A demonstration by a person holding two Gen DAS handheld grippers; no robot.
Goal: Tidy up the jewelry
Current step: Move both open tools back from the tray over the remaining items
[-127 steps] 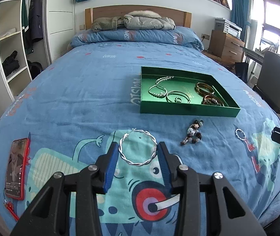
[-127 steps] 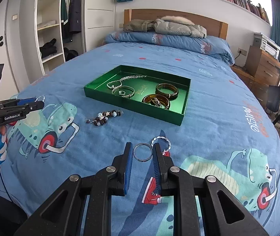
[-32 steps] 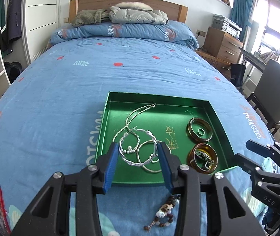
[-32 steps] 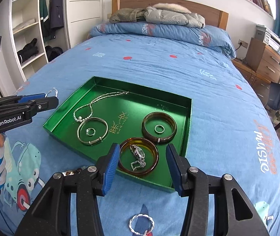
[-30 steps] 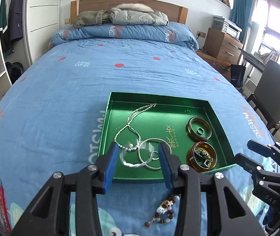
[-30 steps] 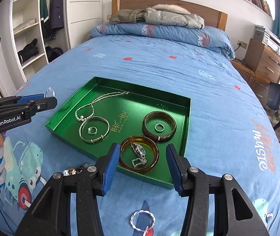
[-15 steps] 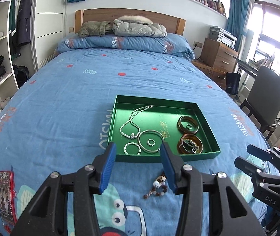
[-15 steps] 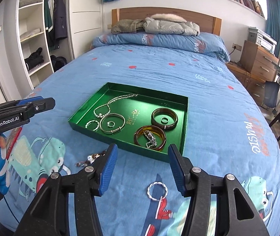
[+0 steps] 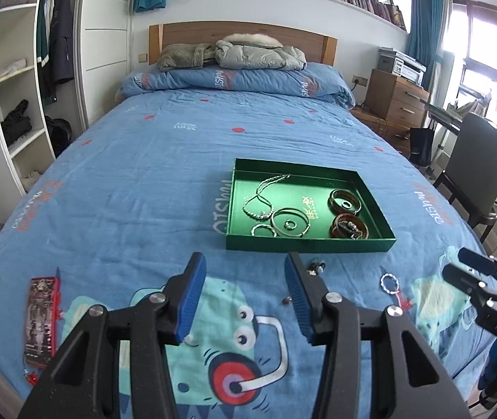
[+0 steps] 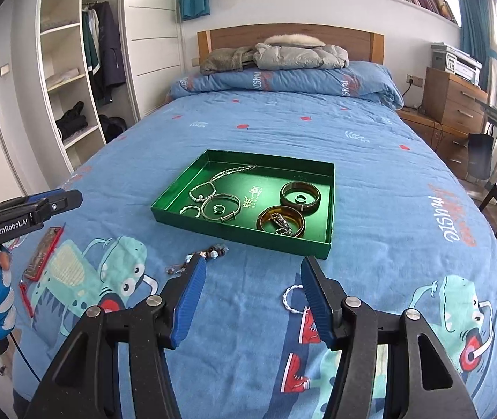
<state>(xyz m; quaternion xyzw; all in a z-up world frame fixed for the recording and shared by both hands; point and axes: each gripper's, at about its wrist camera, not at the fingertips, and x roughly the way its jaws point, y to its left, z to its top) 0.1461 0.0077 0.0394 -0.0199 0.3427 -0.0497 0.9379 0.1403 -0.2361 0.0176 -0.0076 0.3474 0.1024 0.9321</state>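
1. Two tongs are held above the foot of a bed [image 9: 150,160] with a blue cartoon-print cover.
2. The left tongs [image 9: 245,291] are seen spread wide with nothing between the blue pads; their jaws have just been opening.
3. The right tongs [image 10: 252,295] are likewise spread wide and empty, their jaws having just been opening too.
4. A green tray [image 9: 309,245] is set on the bed, ahead of both tongs and well apart from them.
5. Inside the tray a bead necklace [image 9: 261,195], a twisted bangle [image 9: 263,230] just beside a larger silver bangle [image 9: 290,222] (a small ring lies inside the larger one), and two brown bangles [image 9: 345,202] are laid out.
6. A watch [image 10: 281,222] is seen lying inside the nearer brown bangle.
7. A bead bracelet [image 10: 210,255] is left on the cover just in front of the tray, partly hidden by a left finger in the left view.
8. A twisted ring [image 9: 389,283] lies on the cover near the right tongs.
9. A red phone [image 9: 41,319] lies on the bed at the left edge.
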